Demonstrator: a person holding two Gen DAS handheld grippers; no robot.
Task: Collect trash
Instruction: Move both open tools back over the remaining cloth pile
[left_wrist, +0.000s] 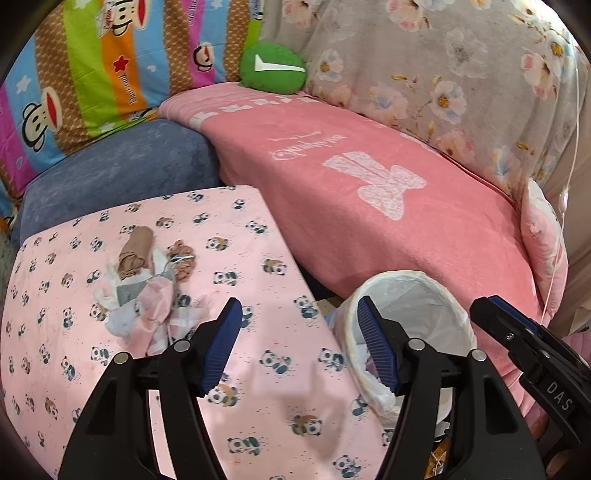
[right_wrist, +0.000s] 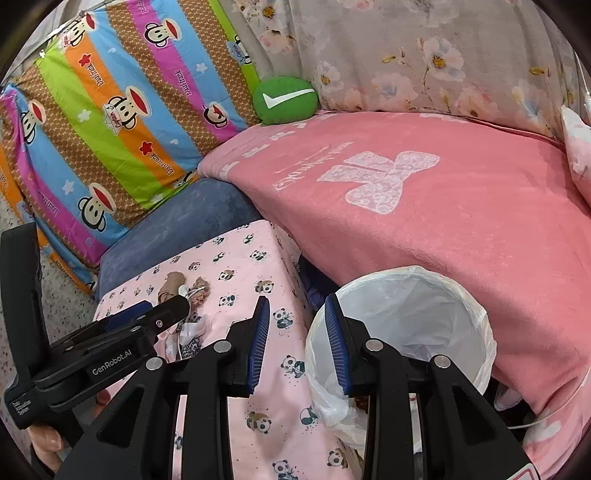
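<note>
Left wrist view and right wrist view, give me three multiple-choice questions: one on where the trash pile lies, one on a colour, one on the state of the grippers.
1. Where does the trash pile lie?
A. inside the bin
B. on the panda-print cloth
C. on the pink blanket

2. What colour is the round cushion with the white tick?
A. green
B. blue
C. orange

3. How are the left gripper and the right gripper set?
A. both open, holding nothing
B. left shut on a wrapper
C. right shut on the bin liner

Key: 1 B, the crumpled wrappers sit on the panda print, left of the lined bin. 2 A, the cushion is green against the striped pillow. 3 A, each pair of fingers stands apart with only background between.
</note>
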